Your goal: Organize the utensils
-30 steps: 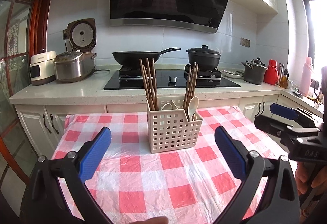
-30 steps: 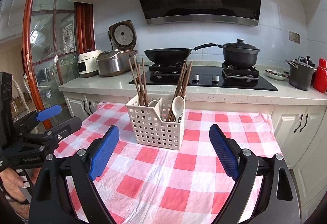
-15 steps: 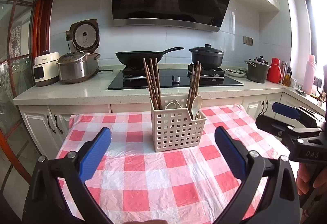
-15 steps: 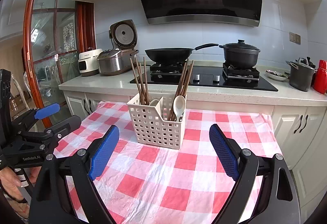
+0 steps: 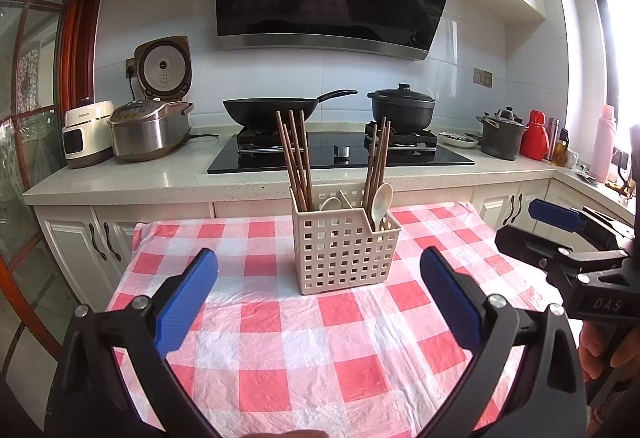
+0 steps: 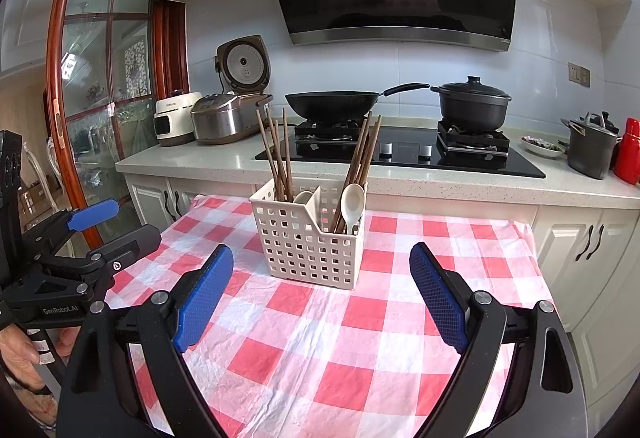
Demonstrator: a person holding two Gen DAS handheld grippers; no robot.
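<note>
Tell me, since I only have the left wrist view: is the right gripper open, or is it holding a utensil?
Observer: Open. The right wrist view shows the right gripper with both blue pads wide apart and only checked tablecloth between them.
Operator: Can you see what is holding my left gripper?
Observer: Yes. In the right wrist view a hand grips the handle below the left gripper, at the lower left edge.

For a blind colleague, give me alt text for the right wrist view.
An open gripper hovers over a red-checked tablecloth, facing a white basket holding chopsticks and spoons. A stove stands behind.
</note>
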